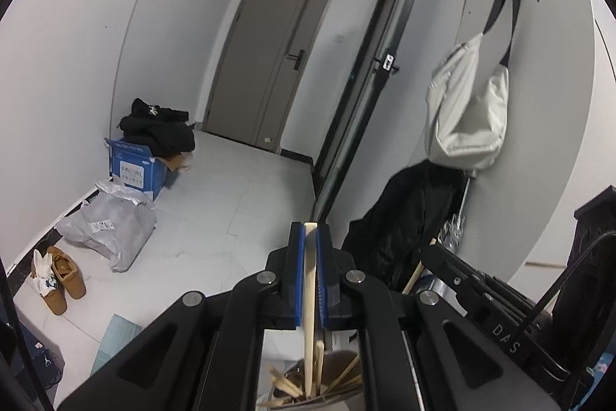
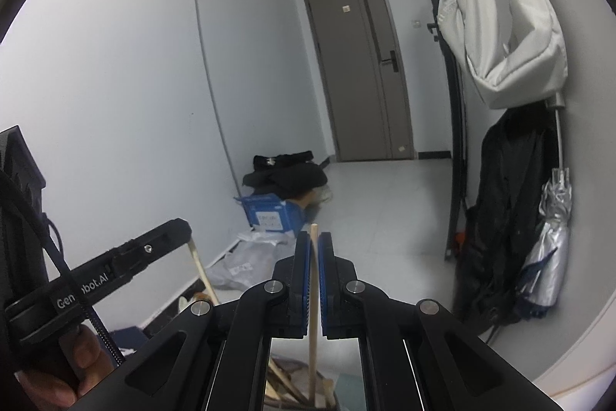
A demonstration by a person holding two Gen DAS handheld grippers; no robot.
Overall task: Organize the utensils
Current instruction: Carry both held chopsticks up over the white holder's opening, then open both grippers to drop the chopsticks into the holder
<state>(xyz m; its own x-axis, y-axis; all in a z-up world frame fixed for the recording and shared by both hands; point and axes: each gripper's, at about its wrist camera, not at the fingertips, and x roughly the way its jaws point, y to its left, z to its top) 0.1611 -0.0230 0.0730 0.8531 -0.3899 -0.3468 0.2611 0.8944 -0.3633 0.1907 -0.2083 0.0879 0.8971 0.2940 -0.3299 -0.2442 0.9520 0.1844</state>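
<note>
Left gripper [image 1: 310, 241], black with blue pads: clamped narrow on a pale wooden chopstick [image 1: 309, 295], upright, lower end among loose wooden sticks in a dark round holder [image 1: 338, 391] just below.

Right gripper [image 2: 315, 249], same build: clamped narrow on a thin pale wooden stick [image 2: 313, 314], upright, above more sticks.

Far: grey door [image 1: 269, 56]. Left floor: blue cardboard box [image 1: 134, 168]. Right wall: pale fabric bag [image 1: 466, 110], hanging.

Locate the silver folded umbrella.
In the right wrist view the silver umbrella hangs at the right edge, against the wall, below the white bag and beside the black jacket.
</note>
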